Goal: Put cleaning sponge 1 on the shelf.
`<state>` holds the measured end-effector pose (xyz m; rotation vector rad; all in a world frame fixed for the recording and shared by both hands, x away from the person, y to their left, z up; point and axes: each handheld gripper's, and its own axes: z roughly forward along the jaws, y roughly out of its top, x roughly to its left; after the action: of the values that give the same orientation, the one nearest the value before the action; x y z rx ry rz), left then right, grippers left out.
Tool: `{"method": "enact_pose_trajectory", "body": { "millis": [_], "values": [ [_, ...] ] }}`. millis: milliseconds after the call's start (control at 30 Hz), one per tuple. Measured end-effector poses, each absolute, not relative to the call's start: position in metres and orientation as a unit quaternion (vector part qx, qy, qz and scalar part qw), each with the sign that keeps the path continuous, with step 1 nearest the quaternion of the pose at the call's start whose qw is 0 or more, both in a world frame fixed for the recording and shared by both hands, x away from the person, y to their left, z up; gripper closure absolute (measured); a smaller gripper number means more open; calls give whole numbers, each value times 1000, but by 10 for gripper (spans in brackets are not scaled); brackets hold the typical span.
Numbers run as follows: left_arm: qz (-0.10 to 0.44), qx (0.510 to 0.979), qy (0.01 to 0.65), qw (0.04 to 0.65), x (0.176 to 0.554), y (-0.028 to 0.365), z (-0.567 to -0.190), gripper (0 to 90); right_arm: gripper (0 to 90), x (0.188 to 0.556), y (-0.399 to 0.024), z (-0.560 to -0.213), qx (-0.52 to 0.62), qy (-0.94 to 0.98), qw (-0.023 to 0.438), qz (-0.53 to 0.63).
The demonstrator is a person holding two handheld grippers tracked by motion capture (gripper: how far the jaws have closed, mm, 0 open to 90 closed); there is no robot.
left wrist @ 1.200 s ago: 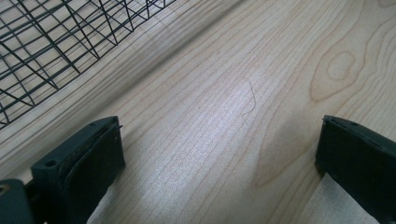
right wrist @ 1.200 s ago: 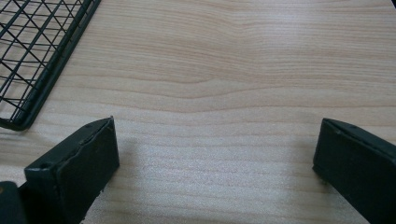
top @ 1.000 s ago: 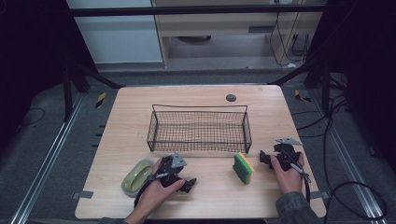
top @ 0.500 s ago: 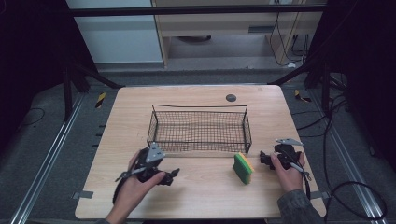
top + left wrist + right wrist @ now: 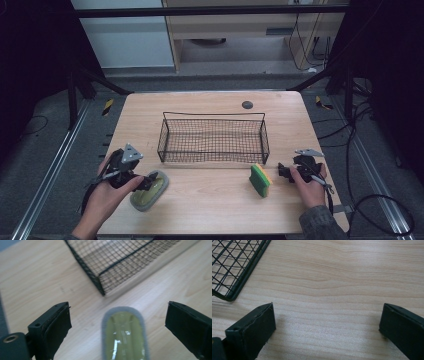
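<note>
Two grippers at work on a wooden table (image 5: 210, 200), with the wire basket (image 5: 213, 137) as landmark.

Left gripper (image 5: 150, 181): held in the person's left hand (image 5: 107, 192), in front of the basket's front-left corner and off to its left. Jaws stand wide apart. In the left gripper view the grey-rimmed yellow-green pad (image 5: 124, 336) lies flat on the table between the two jaws, roughly centred, touching neither; its rounded far end points toward the basket corner (image 5: 101, 291). In the high view the pad (image 5: 149, 191) sits just under and in front of the gripper's tips, near the basket's front-left corner but clear of it.

Right gripper (image 5: 281, 171): held in the right hand (image 5: 310, 187), in front of the basket's front-right corner and off to its right. Jaws wide apart over bare wood in the right gripper view; the basket's wire corner (image 5: 229, 296) shows beyond the left-hand jaw.

Green-and-yellow sponge (image 5: 260, 180): stands on edge just in front of the basket's front-right corner, just beside the right gripper's tips; contact cannot be told.

Small dark disc (image 5: 247, 104): on the table behind the basket.
</note>
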<state>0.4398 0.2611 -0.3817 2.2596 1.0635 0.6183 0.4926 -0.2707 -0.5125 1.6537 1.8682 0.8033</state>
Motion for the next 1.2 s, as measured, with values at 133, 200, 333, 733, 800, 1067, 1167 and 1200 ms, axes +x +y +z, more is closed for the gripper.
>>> {"method": "enact_pose_trajectory", "body": {
  "millis": [133,200,333,733,800,1067,1167,1200],
  "values": [
    [223,837,413,282,437,275,-379,49,7,490,-272,-513,603,694,259,296],
    [211,836,417,287,434,280,-381,42,4,490,-272,-513,605,693,254,299],
    [187,847,414,275,437,279,-386,41,4,491,-272,-513,602,695,254,300],
    [144,887,386,210,446,258,-394,51,7,490,-272,-513,597,699,257,298],
    [137,888,385,210,446,257,-395,69,7,490,-272,-513,597,699,256,298],
    [110,894,383,206,448,259,-398,230,6,491,-271,-513,598,698,254,300],
    [108,895,385,198,448,259,-399,254,7,491,-271,-513,598,698,256,299],
    [105,895,385,199,448,259,-399,279,7,491,-271,-513,597,699,256,298]
  ]
}}
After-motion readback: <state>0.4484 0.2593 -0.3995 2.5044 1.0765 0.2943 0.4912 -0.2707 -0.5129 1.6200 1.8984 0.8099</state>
